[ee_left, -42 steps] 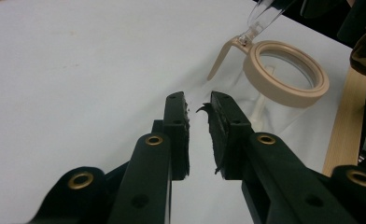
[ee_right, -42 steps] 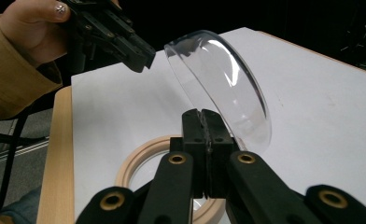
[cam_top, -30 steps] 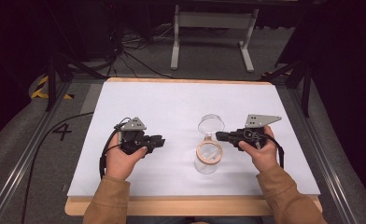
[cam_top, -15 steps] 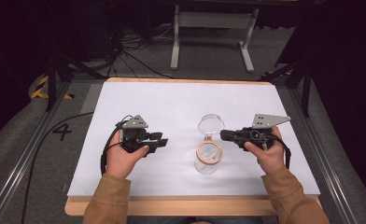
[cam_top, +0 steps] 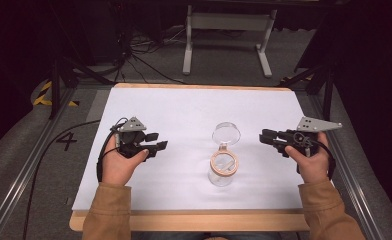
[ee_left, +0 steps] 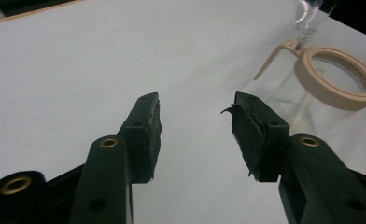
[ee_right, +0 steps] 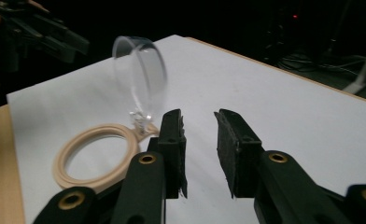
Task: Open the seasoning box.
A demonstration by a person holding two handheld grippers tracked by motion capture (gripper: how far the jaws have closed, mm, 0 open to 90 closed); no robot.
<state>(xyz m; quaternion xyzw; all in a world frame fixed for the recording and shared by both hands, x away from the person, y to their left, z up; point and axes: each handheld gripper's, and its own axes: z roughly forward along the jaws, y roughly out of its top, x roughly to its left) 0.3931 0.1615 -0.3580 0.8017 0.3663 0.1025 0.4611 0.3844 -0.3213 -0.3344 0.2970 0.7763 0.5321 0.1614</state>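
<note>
**Jar sits between two open grippers, slightly nearer the right**

Jar [cam_top: 223,170], clear with a tan rim and its hinged lid [cam_top: 226,133] flipped up behind, stands at lower centre of the high view. Right gripper [cam_top: 265,137], jaws apart, points at it from centre right. Left gripper [cam_top: 159,141], jaws also apart, lies farther off at centre left.

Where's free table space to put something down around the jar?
The far half of the white table, from the far edge to the jar's open lid, is bare. So is the strip between the left gripper and the jar. It is tighter at centre-right: jar, raised lid, and the right gripper close beside them, both grippers open.
</note>
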